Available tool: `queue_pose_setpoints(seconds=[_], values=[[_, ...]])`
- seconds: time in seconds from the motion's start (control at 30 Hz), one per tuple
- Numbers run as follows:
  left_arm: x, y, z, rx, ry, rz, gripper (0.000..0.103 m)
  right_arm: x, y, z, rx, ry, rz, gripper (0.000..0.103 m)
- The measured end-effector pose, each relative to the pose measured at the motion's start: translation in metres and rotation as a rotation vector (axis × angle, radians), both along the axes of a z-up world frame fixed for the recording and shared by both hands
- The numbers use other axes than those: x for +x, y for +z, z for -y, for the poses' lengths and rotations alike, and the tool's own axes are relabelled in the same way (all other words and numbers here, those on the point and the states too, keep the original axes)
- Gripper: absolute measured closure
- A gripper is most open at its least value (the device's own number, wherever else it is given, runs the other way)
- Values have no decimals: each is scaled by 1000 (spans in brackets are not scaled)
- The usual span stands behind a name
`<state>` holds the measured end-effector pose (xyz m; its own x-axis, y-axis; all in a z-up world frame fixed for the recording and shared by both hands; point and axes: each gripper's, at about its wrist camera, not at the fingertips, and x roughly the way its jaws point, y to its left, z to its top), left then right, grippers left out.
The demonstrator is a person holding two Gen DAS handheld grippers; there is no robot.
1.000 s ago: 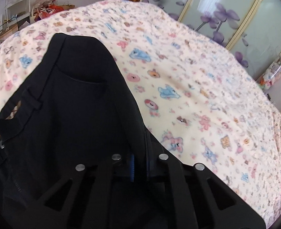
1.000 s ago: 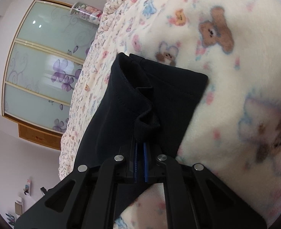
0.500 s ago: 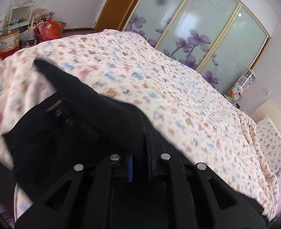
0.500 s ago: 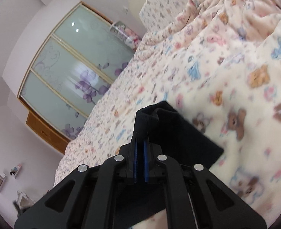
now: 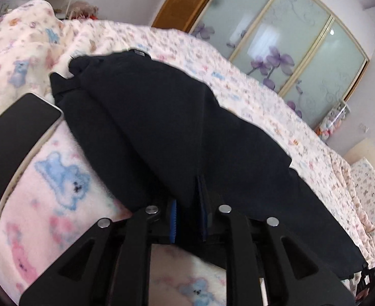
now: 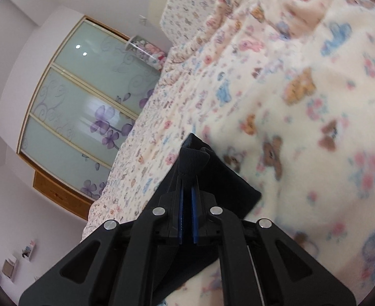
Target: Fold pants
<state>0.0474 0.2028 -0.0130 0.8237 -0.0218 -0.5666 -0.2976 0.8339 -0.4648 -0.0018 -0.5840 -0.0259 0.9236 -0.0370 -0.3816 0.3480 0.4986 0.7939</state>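
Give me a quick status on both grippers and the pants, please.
Left gripper opening, black pants between its jaws. Right gripper shut on pants hem. Phone beside pants.

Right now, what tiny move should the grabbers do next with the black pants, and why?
Probably let the left gripper finish opening and back away: its jaws are opening, and the black pants already lie folded over on the teddy-bear blanket. The right gripper is shut on its fold of cloth.
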Motion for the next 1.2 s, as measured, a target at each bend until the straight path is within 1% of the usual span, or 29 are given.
queue_pose_setpoints(seconds=[0.03,0.07,0.1,0.17,0.2,0.23,0.27,0.3,0.33,0.37,0.4,0.47,0.53,0.6,0.63,0.7,0.73,0.77,0.8,0.83,0.87,0.9,0.93,0.97,1.03,1.07,1.1,1.17,1.2], values=[[-10,1,1,19,15,33,78,-1,-2,1,15,2,1,98],[-18,4,3,39,33,66,63,-1,-3,1,27,5,2,98],[-24,8,5,54,53,94,44,-2,-4,1,39,10,2,98],[-44,24,9,108,127,201,21,-2,-7,2,74,18,-7,97],[-50,31,12,132,144,245,16,-3,-9,3,102,20,-13,96],[-58,43,18,182,152,313,14,-4,-10,3,125,24,-15,95],[-59,49,23,205,143,341,6,-4,-13,4,163,32,-10,91],[-59,55,29,234,125,365,2,-6,-14,3,178,34,-7,87],[-54,58,38,256,77,372,2,-7,-15,2,192,34,-9,71],[-49,58,43,257,37,363,2,-8,-14,0,200,32,-7,52],[-38,54,50,255,-26,329,2,-10,-13,-1,206,31,8,47],[-23,43,57,261,-75,259,2,-9,-9,-5,180,33,4,47],[-10,32,57,253,-84,177,2,-7,-7,-6,145,25,-29,47],[-2,27,48,215,-65,133,2,-4,-8,-7,126,8,-86,47],[-1,22,41,179,-41,112,2,-3,-9,-6,129,1,-96,48],[3,12,25,119,4,57,2,1,-11,-6,114,-16,-116,55],[6,8,19,91,9,33,2,4,-13,-5,99,-18,-142,69],[8,5,16,78,12,16,2,7,-16,-5,91,-19,-168,86],[8,4,17,82,15,6,2,9,-20,-5,107,-8,-168,94],[8,2,20,101,18,0,2,8,-21,-5,127,19,-133,97],[9,0,21,115,20,-9,2,6,-18,-8,131,40,-95,98],[10,0,20,120,22,-15,3,2,-8,-12,125,80,-17,98],[11,-2,19,122,27,-20,3,-2,0,-17,101,92,10,98],[11,-3,17,117,31,-22,3,-7,8,-21,44,76,-6,98],[10,-3,15,109,37,-20,3,-7,3,-18,13,41,-108,98],[10,-3,14,109,36,-17,3,-6,-7,-12,44,34,-160,98],[9,-3,14,107,35,-14,3,-5,-22,-4,126,36,-202,98],[5,-1,12,88,29,16,3,-8,-34,5,221,47,-206,97],[1,1,12,78,28,43,3,-12,-31,6,218,38,-202,97]])
